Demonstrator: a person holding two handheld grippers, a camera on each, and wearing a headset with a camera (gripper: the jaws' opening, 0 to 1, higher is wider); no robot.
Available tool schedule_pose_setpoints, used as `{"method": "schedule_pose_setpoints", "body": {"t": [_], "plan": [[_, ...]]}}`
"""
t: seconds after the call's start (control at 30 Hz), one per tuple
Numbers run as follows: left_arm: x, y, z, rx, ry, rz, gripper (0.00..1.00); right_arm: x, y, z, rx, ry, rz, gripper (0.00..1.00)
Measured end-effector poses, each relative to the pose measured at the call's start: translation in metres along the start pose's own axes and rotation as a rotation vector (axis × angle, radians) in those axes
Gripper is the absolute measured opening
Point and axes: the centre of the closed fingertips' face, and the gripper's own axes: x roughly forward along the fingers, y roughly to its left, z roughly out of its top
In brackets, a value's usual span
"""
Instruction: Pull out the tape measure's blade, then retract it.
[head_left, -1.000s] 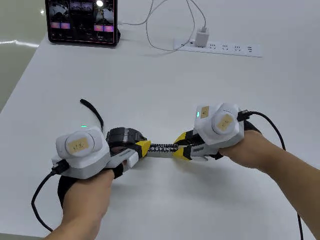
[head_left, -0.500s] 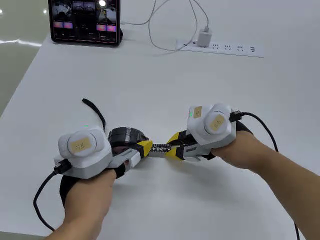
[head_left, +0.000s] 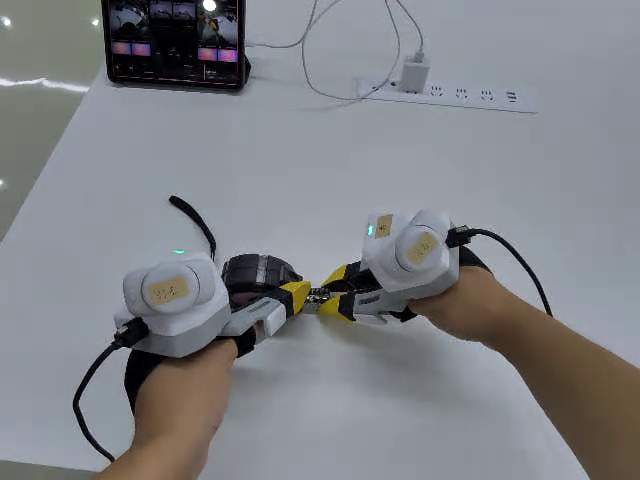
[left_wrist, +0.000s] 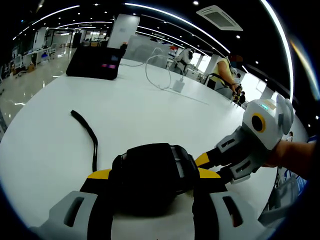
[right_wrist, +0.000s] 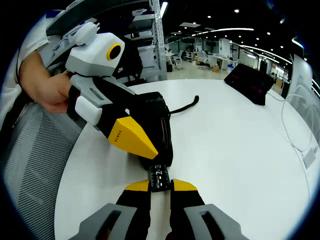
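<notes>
Right tool (head_left: 335, 300) closing in on left tool (left_wrist: 152, 175), exposed blade (right_wrist: 159, 176) shortening to stub. Left tool clamping tape measure case (head_left: 255, 272) on surface (head_left: 350, 170); right tool pinching blade tip. Retraction step nearly finishing; next move calling for feeding last stretch in gently.

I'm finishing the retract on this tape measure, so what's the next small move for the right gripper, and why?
Probably ease the right gripper the last bit toward the case before letting go. Over the last second the blade has shrunk to a short stub between its shut jaws and the case, which the left gripper clamps.
</notes>
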Motion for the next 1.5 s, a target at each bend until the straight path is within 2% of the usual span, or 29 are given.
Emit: {"method": "schedule_pose_setpoints", "body": {"t": [0.53, 1.07, 1.5], "plan": [[0.000, 0.000, 0.000, 0.000, -0.001, 0.002, 0.60, 0.010, 0.001, 0.008, -0.010, -0.018, 0.005, 0.10], [0.001, 0.000, 0.000, 0.004, -0.004, 0.009, 0.61, 0.011, 0.001, 0.008, -0.002, -0.020, -0.004, 0.11], [0.003, 0.000, 0.001, 0.017, 0.014, 0.006, 0.62, 0.011, 0.001, 0.008, 0.006, -0.020, -0.005, 0.12]]}}
